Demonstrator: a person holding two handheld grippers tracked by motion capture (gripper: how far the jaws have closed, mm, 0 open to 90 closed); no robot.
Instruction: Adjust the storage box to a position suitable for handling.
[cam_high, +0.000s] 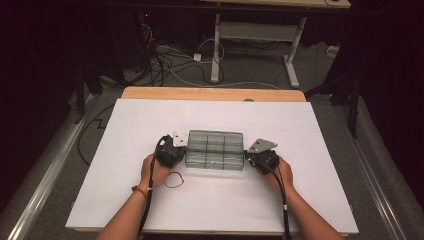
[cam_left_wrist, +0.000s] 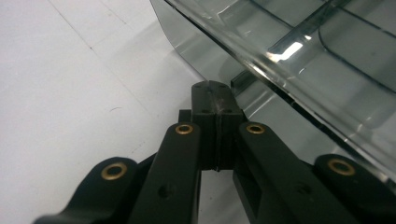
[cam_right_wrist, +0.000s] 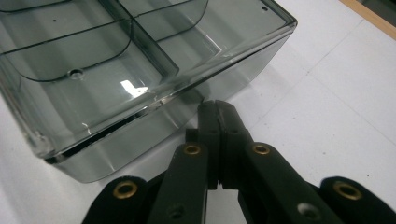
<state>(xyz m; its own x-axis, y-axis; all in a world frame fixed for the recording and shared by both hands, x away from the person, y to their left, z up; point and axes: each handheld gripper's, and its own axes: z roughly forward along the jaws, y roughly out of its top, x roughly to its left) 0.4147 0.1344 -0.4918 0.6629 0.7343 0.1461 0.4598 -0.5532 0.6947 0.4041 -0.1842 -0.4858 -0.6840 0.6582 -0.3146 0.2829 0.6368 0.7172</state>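
Since both my left gripper (cam_left_wrist: 215, 95) and right gripper (cam_right_wrist: 215, 112) are closed on nothing, I flank the clear divided box (cam_high: 215, 149). It looks light, rigid, slick; pressing its end walls seems best.

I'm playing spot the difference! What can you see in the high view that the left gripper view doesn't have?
High view: a red rubber band on the table by the person's left hand, the right gripper, and cables on the floor.
Left gripper view: the left gripper with jaws shut, tip beside the box wall.
Both: the clear divided box and the white table.
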